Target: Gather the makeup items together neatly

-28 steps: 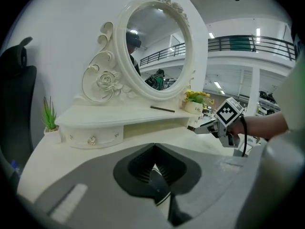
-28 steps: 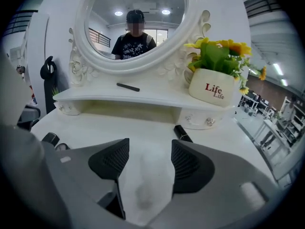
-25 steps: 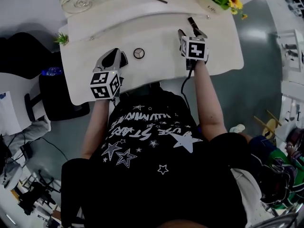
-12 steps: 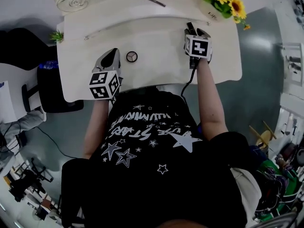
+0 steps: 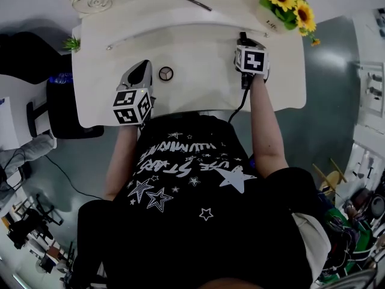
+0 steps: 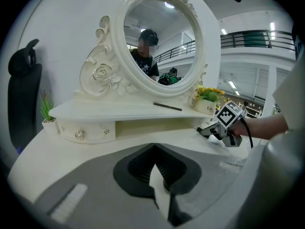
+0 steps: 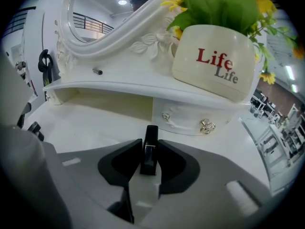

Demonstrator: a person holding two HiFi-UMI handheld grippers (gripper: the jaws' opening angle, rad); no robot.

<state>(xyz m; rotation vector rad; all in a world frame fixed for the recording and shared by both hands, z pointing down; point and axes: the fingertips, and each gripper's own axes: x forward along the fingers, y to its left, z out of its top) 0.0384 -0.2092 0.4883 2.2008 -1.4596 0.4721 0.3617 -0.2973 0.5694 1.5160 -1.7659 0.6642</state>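
The right tool [image 7: 149, 152] has just been closing its jaws, which now pinch a slim black lipstick tube [image 7: 151, 137] at the far right of the white worktop [image 5: 198, 59]. It should firm up a square grip before lifting, then carry the tube left toward the small round compact [image 5: 166, 73]. The left tool [image 6: 153, 147] is closed and empty.

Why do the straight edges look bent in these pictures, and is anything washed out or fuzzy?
Head view: the wide lens bows the table edges, and the corners are dim. Left gripper view: the mirror bulges, a black rim rings the picture, and a mosaic patch hides a reflected face. Right gripper view: the flower pot looms large and sharp, while the white table looks washed out.
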